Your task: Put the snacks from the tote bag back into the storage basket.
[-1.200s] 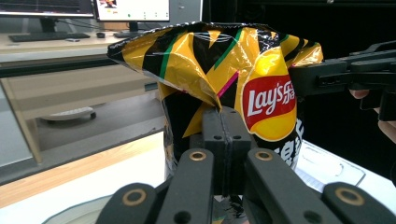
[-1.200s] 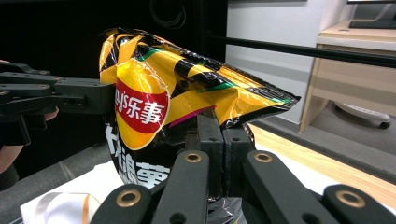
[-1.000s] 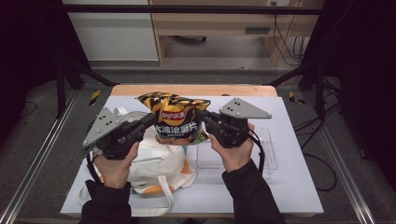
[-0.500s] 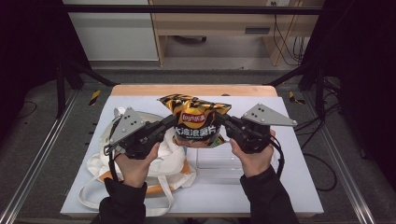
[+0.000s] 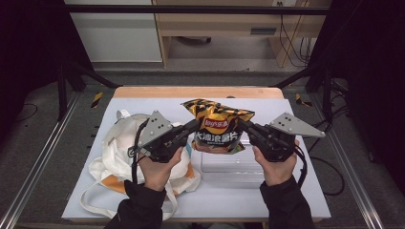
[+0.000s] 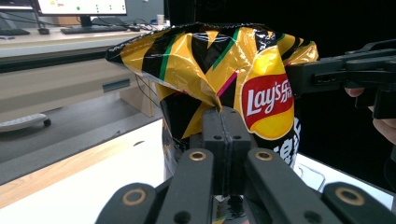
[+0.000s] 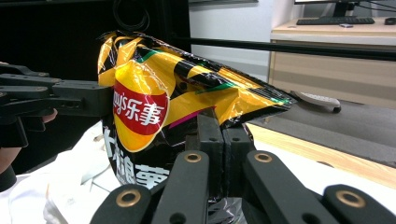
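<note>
A: Black jaws on the left gripper (image 6: 223, 122) are squeezed flat together, pinching one side edge of the chip bag (image 5: 218, 129). The right gripper (image 7: 223, 127) does the same on the other edge, jaws tight on the foil.

B: So the bag hangs between them?

A: Yep, upright, off the table (image 5: 286, 205), just above a clear plastic tray (image 5: 229, 164). The white tote bag (image 5: 122, 152) lies under the left hand.

B: Anything different from a second ago?

A: Both hands and the bag slid to the right, away from the tote, same grip.
</note>
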